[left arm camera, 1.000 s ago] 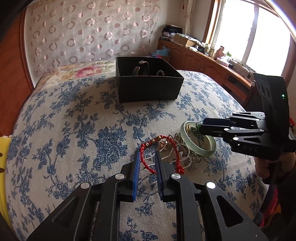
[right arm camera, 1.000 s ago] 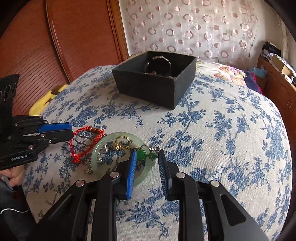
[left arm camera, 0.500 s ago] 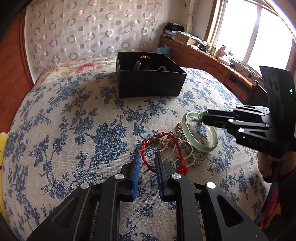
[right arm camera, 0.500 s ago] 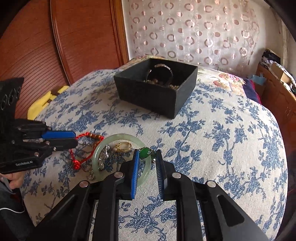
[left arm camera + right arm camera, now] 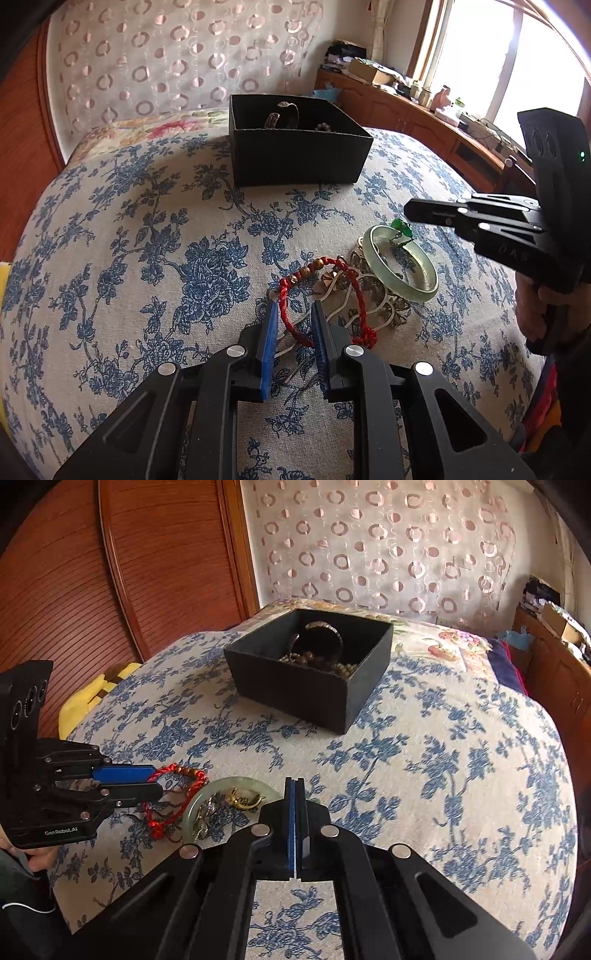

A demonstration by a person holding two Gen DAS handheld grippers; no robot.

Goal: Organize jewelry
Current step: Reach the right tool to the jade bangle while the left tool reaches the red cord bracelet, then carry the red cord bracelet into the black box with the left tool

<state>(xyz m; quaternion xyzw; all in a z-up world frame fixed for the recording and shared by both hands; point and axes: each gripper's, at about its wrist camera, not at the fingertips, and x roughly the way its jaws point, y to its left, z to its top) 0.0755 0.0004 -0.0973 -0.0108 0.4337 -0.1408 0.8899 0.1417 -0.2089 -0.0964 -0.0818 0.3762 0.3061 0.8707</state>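
The box (image 5: 299, 155) sits on the bed (image 5: 147, 240) toward the headboard side, with a bangle (image 5: 325, 635) and beads (image 5: 317, 662) inside it, and the loose jewelry lies in a cluster nearer the foot, well apart from the box. In that cluster the cord bracelet (image 5: 317, 291) lies to the left and the ring-shaped bangle (image 5: 400, 262) to the right (as seen from the left wrist), with a tangle of chains (image 5: 373, 295) between and partly under them. The left gripper (image 5: 293, 325) straddles the near side of the cord bracelet, and the right gripper (image 5: 295, 794) sits at the bangle's far edge beside a small pendant (image 5: 402, 228).
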